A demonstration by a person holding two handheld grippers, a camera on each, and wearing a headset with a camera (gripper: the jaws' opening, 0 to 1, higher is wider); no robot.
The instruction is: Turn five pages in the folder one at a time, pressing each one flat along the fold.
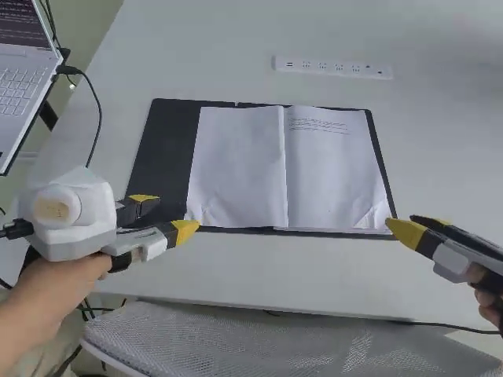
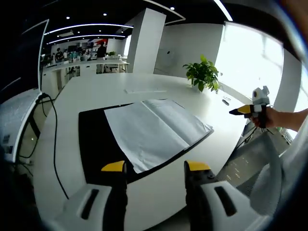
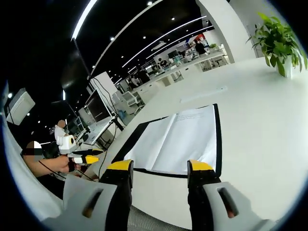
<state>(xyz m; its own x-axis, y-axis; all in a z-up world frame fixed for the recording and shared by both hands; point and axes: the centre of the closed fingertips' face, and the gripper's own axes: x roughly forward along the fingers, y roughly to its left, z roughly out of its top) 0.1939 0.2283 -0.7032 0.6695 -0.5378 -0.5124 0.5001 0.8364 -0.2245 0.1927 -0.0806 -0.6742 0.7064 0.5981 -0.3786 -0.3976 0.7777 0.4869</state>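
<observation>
While the folder (image 1: pixel 267 169) lies open flat, my left gripper (image 1: pixel 163 215) and right gripper (image 1: pixel 409 225) hover off its near corners, jaws apart.

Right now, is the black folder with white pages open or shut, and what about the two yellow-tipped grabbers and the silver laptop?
Black folder with white pages: open, lying flat on the white table.
Left gripper: jaws open, empty.
Right gripper: jaws open, empty.
Silver laptop: lid open, screen lit.
</observation>
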